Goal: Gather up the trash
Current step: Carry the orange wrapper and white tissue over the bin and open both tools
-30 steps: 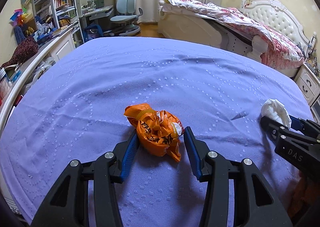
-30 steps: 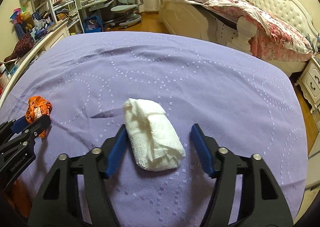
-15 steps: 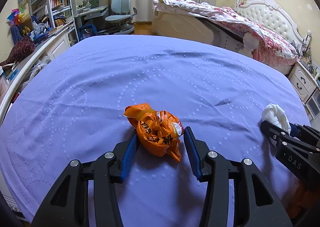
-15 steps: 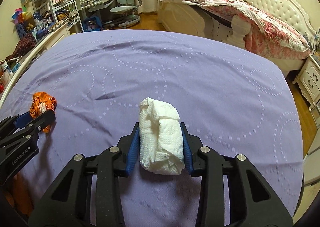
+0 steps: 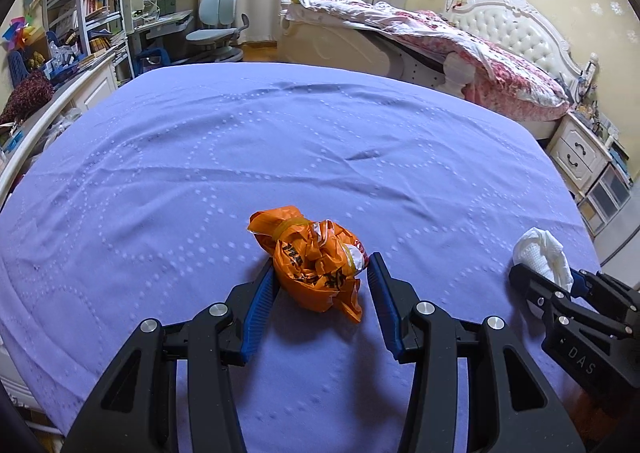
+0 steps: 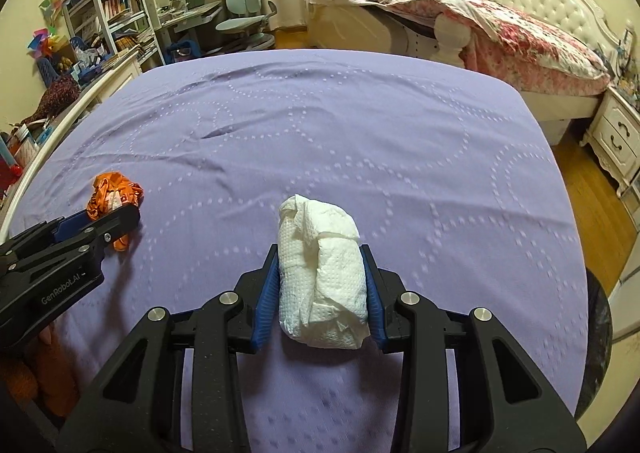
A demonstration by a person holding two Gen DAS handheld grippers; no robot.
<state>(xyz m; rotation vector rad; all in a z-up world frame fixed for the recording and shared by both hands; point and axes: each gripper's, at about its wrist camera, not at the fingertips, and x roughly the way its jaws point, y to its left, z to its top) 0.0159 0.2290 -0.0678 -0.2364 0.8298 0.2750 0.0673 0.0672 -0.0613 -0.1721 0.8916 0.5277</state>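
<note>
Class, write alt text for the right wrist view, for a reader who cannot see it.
The right gripper clamps a wad of white paper towel over a purple bedspread. At left, the left gripper holds a crumpled orange bag.

The left gripper (image 5: 320,285) is black plastic with two long fingers. Each finger has a blue bumpy pad (image 5: 259,305) and round silver screws (image 5: 424,308). The right gripper (image 6: 322,285) looks the same. White letters (image 6: 66,289) sit on one black side.
</note>
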